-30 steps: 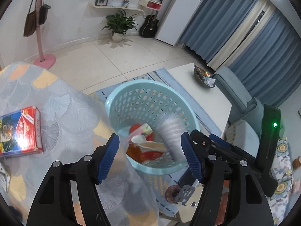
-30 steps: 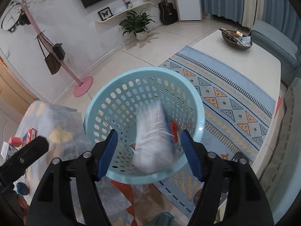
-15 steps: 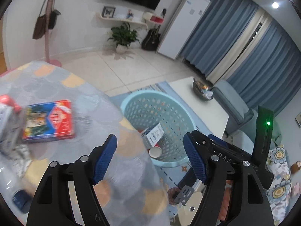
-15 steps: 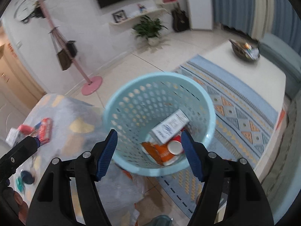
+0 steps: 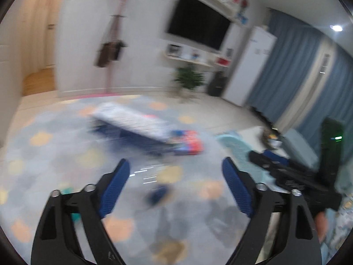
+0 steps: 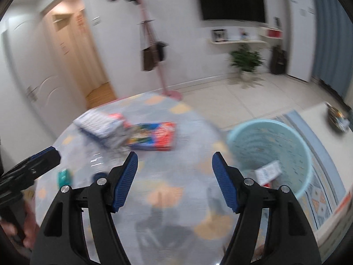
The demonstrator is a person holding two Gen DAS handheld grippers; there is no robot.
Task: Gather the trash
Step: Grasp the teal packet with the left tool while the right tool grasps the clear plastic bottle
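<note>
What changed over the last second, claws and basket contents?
Both claws swung from above the basket back toward the table. The white item seen falling a second ago is gone from between the right claw; a white box now lies in the basket. Unchanged: left claw and right claw open and empty, red box on the table.

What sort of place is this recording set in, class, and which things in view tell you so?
Most likely a home living room. A wall-mounted television hangs above a shelf of framed pictures, a potted plant stands on the tiled floor, and a coat stand holds a bag. Long blue curtains fit too.
</note>
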